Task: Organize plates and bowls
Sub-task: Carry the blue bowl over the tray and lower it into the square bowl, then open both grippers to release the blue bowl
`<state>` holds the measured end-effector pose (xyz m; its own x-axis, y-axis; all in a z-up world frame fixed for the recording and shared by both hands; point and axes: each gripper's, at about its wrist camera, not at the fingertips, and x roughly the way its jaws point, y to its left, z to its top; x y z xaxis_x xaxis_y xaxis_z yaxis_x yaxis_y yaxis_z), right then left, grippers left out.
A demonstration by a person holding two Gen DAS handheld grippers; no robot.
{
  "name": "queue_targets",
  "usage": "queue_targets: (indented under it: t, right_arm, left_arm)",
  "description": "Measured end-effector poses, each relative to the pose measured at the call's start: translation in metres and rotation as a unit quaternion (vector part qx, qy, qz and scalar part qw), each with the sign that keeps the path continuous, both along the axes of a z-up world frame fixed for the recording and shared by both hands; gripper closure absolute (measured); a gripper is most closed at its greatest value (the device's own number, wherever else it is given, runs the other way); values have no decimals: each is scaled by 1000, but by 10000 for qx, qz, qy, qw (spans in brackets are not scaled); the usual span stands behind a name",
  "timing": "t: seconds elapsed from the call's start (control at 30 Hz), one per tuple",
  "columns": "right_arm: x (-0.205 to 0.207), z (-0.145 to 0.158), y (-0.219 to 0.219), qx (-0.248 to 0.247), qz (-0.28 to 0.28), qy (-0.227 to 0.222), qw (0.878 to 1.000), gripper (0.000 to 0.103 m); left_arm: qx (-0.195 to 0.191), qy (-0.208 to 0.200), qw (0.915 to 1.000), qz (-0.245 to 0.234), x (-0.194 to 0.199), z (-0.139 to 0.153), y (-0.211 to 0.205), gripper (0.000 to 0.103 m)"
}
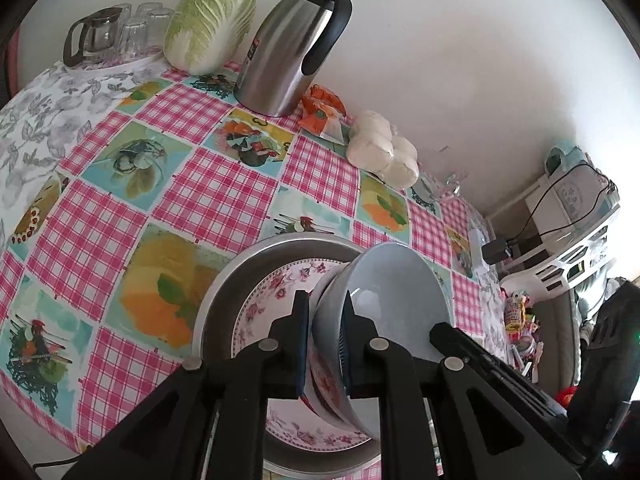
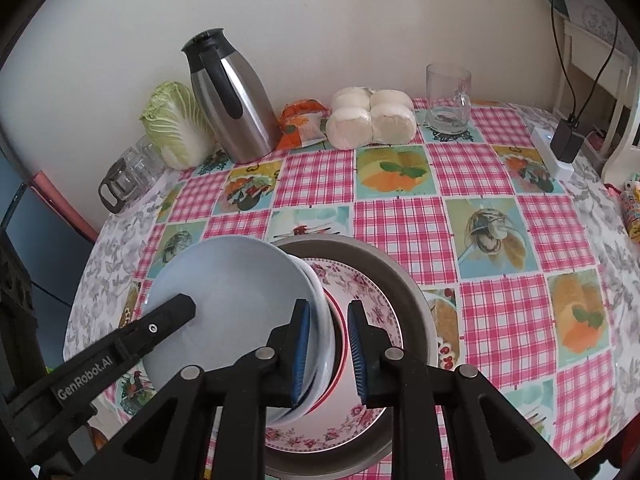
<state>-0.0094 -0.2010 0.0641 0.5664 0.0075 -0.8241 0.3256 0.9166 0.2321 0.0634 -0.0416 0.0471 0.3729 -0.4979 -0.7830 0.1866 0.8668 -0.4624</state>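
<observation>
the left gripper [image 1: 329, 334] has its fingers clenched on the rim of a tilted stack of pale blue-grey ceramic bowls [image 1: 394, 288], one blue pad inside the top bowl and the other outside. the stack stands on edge over a white plate with pink flower print [image 1: 276, 292], which lies in a round grey metal pan [image 1: 224, 284] on the desk with its pink checked cloth [image 1: 224, 184]. the right gripper [image 2: 329, 354] straddles the far rim of the same bowls; its left pad lies against the rim and its right pad stands clear, so the fingers are released. a steel thermos jug [image 2: 236, 108], a cabbage [image 2: 176, 128] and a glass mug [image 2: 448, 100] stand well apart near the wall.
</observation>
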Motion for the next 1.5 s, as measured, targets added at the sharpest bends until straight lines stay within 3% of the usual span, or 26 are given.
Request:
queue_targets:
  t: [0.43,0.5,0.57,0.63,0.73,0.77,0.97,1.1,1.33,1.5]
  right_arm:
    - [1,-6,-1,15,-8,81,10000,74]
    - [1,-5,-1,-22,-11,83,10000,73]
    - [0,-3,-1,-46,-6,73,10000,65]
    - [-2,0,-1,-80,11,40,10000,58]
    - [-4,2,1,-149,44,13,9999,49]
    - [-5,2,2,-153,40,12,9999,41]
    - [-14,1,1,-195,-55,-56,9998,19]
    - [-24,4,0,-258,-70,-211,9994,0]
    - [-40,2,-5,-280,-237,-314,9988,0]
    - [-50,0,-3,-342,-212,-339,9986,0]
  left_arm:
    - [-137,104,9999,2,3,-2,2,88]
    - [-145,121,9998,-59,2,-1,1,76]
    - [-164,87,9998,-70,1,2,2,56]
    - [-158,11,9999,-49,-2,6,4,55]
    - [-127,-64,9999,-24,-5,11,7,43]
    - [-108,-98,9999,-12,-6,13,8,40]
    - [350,-409,9985,114,-14,21,13,20]
    - [580,-546,9965,246,-21,20,23,15]
    - [866,-653,9931,454,-30,16,39,1]
    - [935,-835,9904,588,-42,20,50,1]
